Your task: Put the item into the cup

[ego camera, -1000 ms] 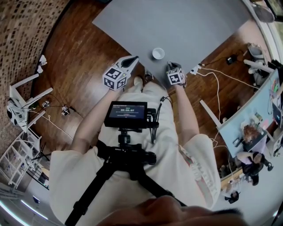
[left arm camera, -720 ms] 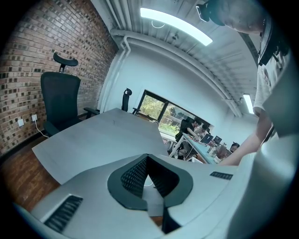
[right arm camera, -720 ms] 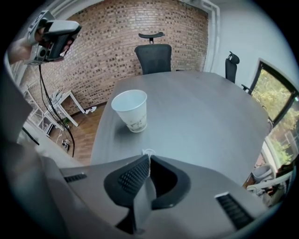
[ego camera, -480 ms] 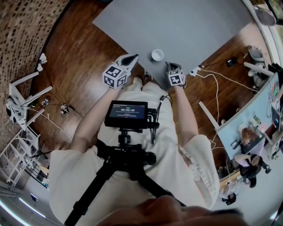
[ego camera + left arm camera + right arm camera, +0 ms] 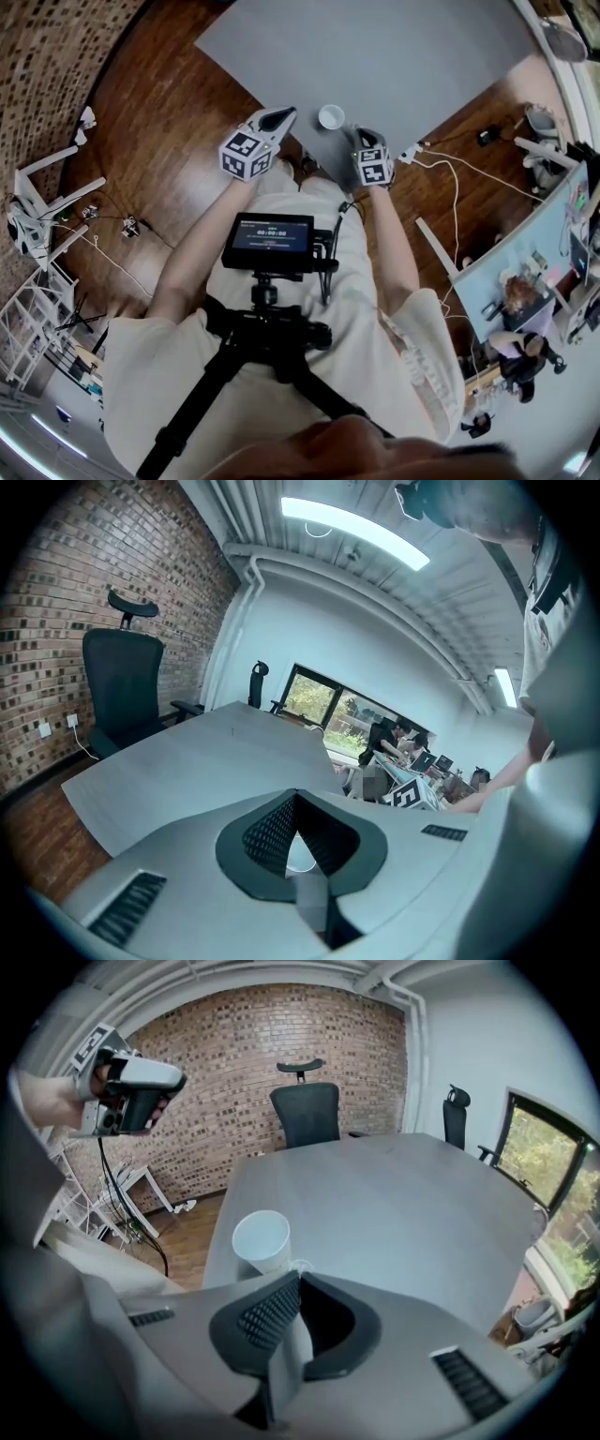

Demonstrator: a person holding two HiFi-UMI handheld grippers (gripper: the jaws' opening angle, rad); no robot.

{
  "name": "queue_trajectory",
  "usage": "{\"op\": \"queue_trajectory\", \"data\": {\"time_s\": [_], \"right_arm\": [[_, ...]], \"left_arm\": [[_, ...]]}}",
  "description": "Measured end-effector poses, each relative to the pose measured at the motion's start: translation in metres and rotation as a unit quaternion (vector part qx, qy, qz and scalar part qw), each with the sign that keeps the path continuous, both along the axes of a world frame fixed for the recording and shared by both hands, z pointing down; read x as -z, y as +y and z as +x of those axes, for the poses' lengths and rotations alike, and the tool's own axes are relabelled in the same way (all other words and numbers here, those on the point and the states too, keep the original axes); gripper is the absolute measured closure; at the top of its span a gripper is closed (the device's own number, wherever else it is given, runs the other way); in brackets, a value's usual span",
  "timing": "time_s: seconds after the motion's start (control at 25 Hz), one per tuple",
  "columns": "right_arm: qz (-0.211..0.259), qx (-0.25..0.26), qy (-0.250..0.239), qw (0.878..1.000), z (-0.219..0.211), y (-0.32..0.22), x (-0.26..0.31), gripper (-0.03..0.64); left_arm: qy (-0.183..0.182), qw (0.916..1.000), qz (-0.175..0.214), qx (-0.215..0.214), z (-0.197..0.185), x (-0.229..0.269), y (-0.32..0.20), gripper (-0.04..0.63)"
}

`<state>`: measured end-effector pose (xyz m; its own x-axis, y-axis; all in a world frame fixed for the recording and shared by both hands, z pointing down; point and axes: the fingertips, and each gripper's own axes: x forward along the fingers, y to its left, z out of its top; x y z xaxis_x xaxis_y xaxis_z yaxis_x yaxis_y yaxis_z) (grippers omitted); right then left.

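right gripper (image 5: 295, 1277) fingers clenched on a thin pale item (image 5: 301, 1266) poking out at their tips, just beside the upright cup (image 5: 262, 1240), mouth up, on the grey surface (image 5: 394, 1204). the item's long axis is too small to tell. left gripper (image 5: 296, 797) fingers pressed together.

Evenly bright office; ceiling light strip (image 5: 352, 522) glares white, window (image 5: 553, 1162) shows bright daylight. All views fisheye: lines bend, corners go black. Table (image 5: 375, 56) carries only faint shadows; left gripper (image 5: 296, 795) and right gripper (image 5: 300, 1275) sit soft, close to their lenses.
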<state>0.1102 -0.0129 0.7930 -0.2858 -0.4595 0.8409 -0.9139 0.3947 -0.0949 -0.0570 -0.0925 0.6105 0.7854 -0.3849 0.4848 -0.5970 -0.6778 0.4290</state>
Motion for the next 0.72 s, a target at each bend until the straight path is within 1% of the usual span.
{"op": "queue_trajectory", "data": {"time_s": [0.12, 0.28, 0.52, 0.72], "right_arm": [[0.016, 0.008, -0.008, 1.000, -0.006, -0.011, 0.021, 0.606], [0.033, 0.016, -0.014, 0.999, -0.008, -0.023, 0.040, 0.606], [0.033, 0.031, -0.024, 0.999, -0.020, -0.034, 0.052, 0.606], [0.017, 0.048, -0.029, 0.998, -0.030, -0.035, 0.049, 0.606]], "left_arm": [[0.003, 1.0000, -0.001, 0.009, 0.000, -0.001, -0.001, 0.598], [0.000, 1.0000, -0.001, 0.003, 0.003, -0.003, -0.001, 0.598], [-0.001, 1.0000, -0.001, 0.008, -0.001, -0.004, -0.004, 0.598], [-0.001, 0.9999, -0.002, 0.013, 0.000, -0.005, -0.002, 0.598]]}}
